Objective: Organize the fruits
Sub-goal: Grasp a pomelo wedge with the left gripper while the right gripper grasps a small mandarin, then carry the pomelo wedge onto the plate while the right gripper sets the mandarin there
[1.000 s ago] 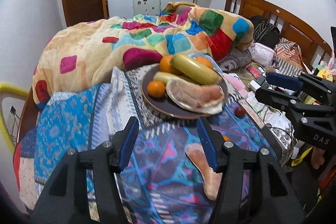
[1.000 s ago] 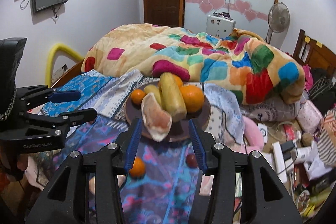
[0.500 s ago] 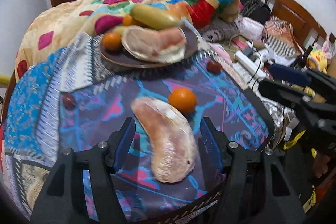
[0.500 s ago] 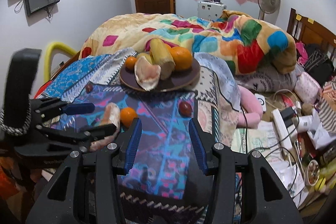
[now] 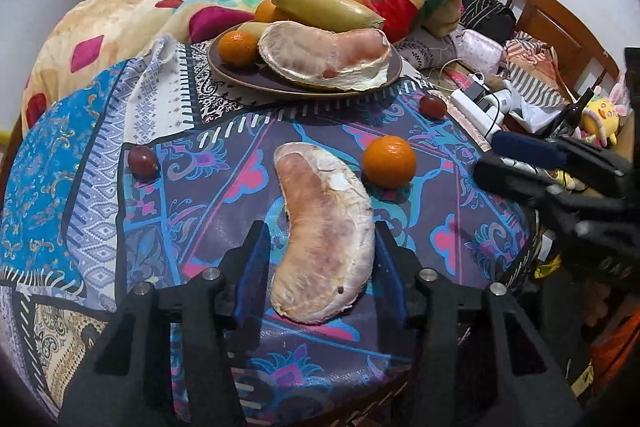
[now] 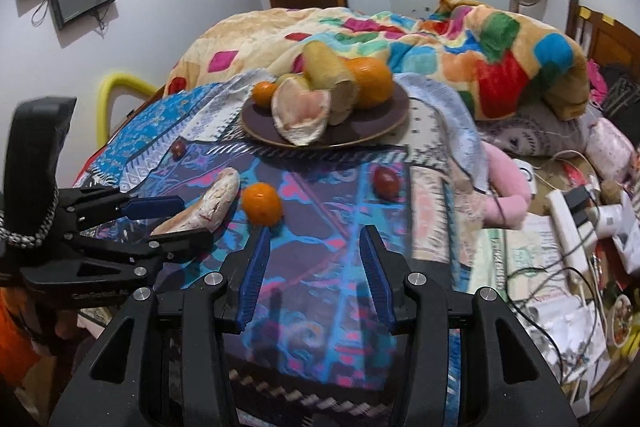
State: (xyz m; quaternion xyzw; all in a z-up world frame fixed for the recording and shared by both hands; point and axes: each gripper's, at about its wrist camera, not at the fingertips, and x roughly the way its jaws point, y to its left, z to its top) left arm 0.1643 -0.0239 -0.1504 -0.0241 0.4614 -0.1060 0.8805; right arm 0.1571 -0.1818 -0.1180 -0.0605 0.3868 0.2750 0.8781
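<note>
Patterned cloth (image 5: 448,211) covers the table, purple-blue panel up front, blue and white panels to the left. Its near edge curves under both claws; the right edge drops off to a cluttered bed side with a power strip (image 5: 476,111) and cables. Quilt (image 6: 460,39) in coloured squares is bunched behind the table.

Brown plate (image 5: 256,79) sits at the far edge of the purple panel, loaded: big peeled pomelo segment (image 5: 324,55), long yellow-green fruit (image 5: 324,7), small orange (image 5: 237,43), more behind.

Loose on the cloth: second pomelo segment (image 5: 324,231), lying lengthwise toward the plate; loose orange (image 5: 389,161) just right of its far end, apart from it; dark red fruit (image 5: 142,161) well left, another one (image 5: 432,105) near the right edge.

Left claw (image 5: 320,263) straddles the near half of the loose segment. Jaws have just been closing; right pad looks touching or nearly so, left pad shows a gap. Not pinching yet.

Right claw (image 6: 316,275) partly spread, nothing between the pads, over bare cloth near the front edge. Clear room ahead of it up to the loose orange.
</note>
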